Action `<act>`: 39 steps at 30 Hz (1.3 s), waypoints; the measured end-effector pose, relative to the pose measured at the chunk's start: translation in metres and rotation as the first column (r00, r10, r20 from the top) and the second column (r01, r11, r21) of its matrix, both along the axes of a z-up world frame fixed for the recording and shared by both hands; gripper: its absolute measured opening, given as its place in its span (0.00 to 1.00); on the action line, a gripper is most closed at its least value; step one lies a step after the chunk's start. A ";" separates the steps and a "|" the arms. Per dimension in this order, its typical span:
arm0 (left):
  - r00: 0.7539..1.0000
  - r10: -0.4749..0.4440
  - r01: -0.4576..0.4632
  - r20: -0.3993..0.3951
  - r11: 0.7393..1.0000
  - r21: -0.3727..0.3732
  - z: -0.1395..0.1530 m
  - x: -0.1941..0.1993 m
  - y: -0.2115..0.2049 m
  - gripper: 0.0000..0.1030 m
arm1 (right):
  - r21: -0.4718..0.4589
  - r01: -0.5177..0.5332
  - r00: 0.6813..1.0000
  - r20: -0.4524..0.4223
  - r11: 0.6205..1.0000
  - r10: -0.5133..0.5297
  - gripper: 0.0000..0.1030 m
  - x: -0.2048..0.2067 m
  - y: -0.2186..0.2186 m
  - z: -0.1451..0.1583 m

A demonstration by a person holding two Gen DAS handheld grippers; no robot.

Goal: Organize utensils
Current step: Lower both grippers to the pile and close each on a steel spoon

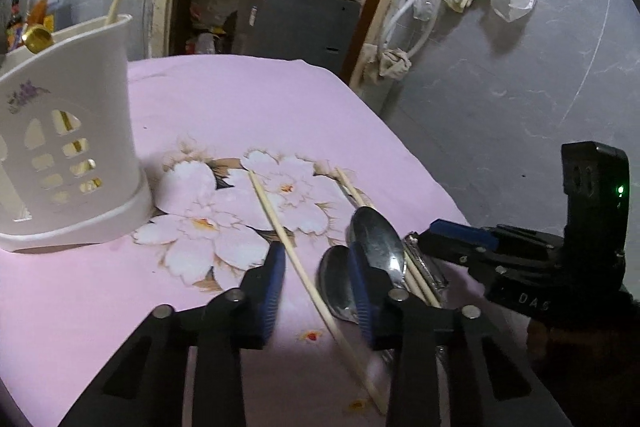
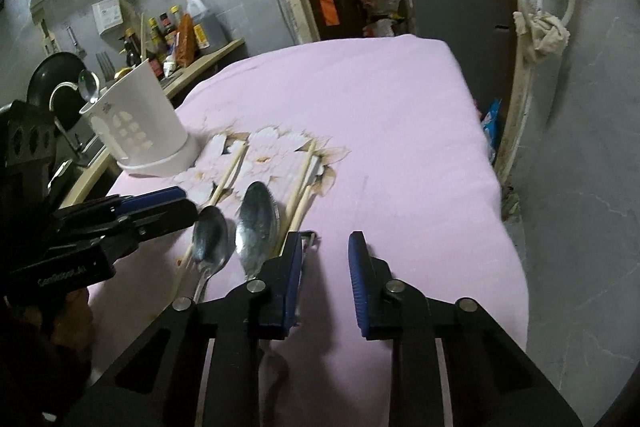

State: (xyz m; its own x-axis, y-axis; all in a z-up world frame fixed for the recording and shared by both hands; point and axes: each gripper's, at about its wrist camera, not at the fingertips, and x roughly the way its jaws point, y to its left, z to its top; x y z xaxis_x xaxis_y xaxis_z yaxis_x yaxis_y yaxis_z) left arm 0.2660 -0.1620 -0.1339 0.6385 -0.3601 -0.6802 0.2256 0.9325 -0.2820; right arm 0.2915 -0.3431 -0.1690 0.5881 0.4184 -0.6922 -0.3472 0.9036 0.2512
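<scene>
We hold 2 grippers low over the pink floral tablecloth [image 2: 380, 99].

Left gripper [image 1: 318, 267]: the jaws stand partly apart, with a clear gap between the blue pads [image 1: 274, 287]. 1 chopstick [image 1: 280, 227] lies on the cloth and passes through that gap, touching neither pad. The right-hand finger covers part of the small spoon [image 1: 334, 283] and sits beside the large spoon [image 1: 378, 243]; we cannot tell whether it touches them.

Right gripper [image 2: 326, 267]: the jaws stand partly apart and nothing lies between the pads; only bare cloth shows in the gap. Its left-hand finger [image 2: 294, 279] sits over the metal peeler [image 2: 308, 237], at the near ends of the chopstick pair [image 2: 302, 183]; contact cannot be confirmed.

Utensil positions: both spoons lie bowl-away on the cloth between the 2 grippers. The white utensil holder [image 2: 140, 123] stands upright at the far left of the table, with utensils already in it.
</scene>
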 end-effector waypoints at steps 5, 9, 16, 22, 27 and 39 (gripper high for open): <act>0.998 -0.047 0.046 -0.033 0.998 -0.042 -0.004 0.005 -0.002 0.17 | 0.000 -0.017 1.000 -0.014 1.000 0.017 0.21 0.000 0.003 0.001; 0.995 -0.077 0.074 -0.057 0.996 -0.057 -0.007 0.010 -0.005 0.11 | -0.014 -0.012 0.999 -0.035 1.000 0.012 0.15 0.002 0.003 0.000; 0.982 -0.122 0.110 -0.145 0.990 -0.089 -0.016 0.019 -0.009 0.09 | -0.056 -0.017 0.996 -0.089 0.998 0.012 0.13 0.010 0.007 0.002; 0.974 -0.139 0.120 -0.181 0.987 -0.109 -0.020 0.023 -0.008 0.09 | -0.093 -0.022 0.989 -0.144 0.995 0.008 0.13 0.015 0.014 0.004; 0.972 -0.138 0.119 -0.190 0.987 -0.106 -0.019 0.025 -0.009 0.04 | -0.113 -0.024 0.987 -0.161 0.993 0.006 0.05 0.016 0.023 0.004; 0.998 -0.004 0.001 -0.062 0.999 -0.046 0.027 0.002 0.020 0.02 | 0.001 0.052 0.999 0.012 0.999 -0.052 0.02 -0.015 0.016 0.049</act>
State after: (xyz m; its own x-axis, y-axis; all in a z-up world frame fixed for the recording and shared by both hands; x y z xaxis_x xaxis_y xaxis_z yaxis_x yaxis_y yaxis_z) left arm 0.2677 -0.1420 -0.1065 0.5944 -0.3931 -0.7015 0.2084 0.9179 -0.3377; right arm 0.2770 -0.3270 -0.1203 0.6178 0.3869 -0.6845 -0.3024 0.9205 0.2474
